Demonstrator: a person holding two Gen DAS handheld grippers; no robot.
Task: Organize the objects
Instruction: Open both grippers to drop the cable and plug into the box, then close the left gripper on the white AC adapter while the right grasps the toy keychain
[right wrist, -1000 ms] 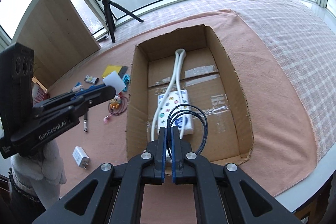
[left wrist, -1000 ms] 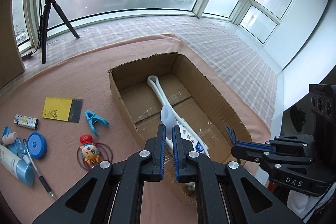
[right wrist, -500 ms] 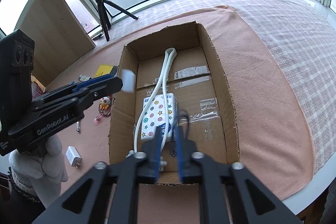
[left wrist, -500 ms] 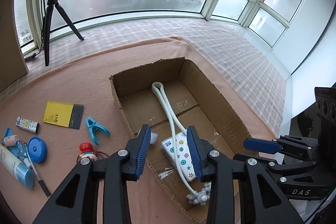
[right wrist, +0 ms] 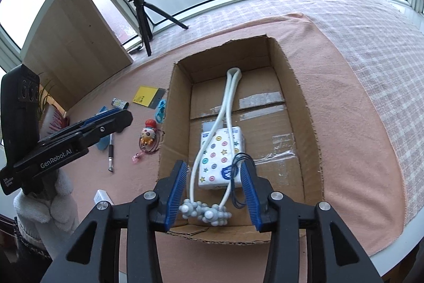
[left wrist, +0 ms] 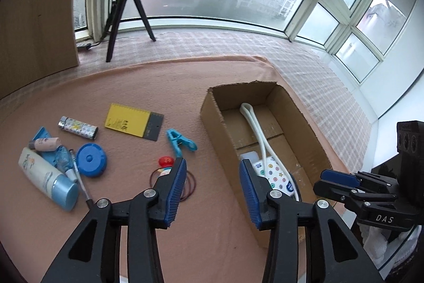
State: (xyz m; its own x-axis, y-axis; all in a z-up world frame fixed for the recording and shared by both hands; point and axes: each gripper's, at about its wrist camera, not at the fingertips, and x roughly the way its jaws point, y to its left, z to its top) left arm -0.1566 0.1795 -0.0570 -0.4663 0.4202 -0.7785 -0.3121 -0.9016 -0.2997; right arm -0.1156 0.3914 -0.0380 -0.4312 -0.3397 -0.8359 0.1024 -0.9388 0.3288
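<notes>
The open cardboard box point(right wrist: 304, 108) lies on the pink cloth. In it are a tissue pack point(right wrist: 221, 158) with coloured dots, a white neck massager point(right wrist: 229, 97) with grey knobs, a small clear white block point(left wrist: 249, 157) and a thin black loop point(right wrist: 238, 163). My right gripper point(right wrist: 214, 163) hangs over the box's near end, jaws opening. The tissue pack and massager cord lie below its gap, and the black loop rests loose by its right pad. My left gripper point(left wrist: 212, 162) is over the box's left wall and the cloth, jaws opening, nothing between them.
Left of the box lie a yellow card point(left wrist: 127, 121), a blue clip point(left wrist: 180, 141), a doll keychain point(right wrist: 148, 135), a blue round case point(left wrist: 91, 157), a lotion bottle point(left wrist: 47, 178), a patterned tube point(left wrist: 78, 127) and a pen point(right wrist: 110, 153). A white charger point(right wrist: 102, 196) sits near the front. A ring-light tripod point(left wrist: 124, 7) stands behind.
Both grippers opened. The left one let the white block drop into the box and swung left toward the loose items. The right one let go of the black loop, which now lies in the box.
</notes>
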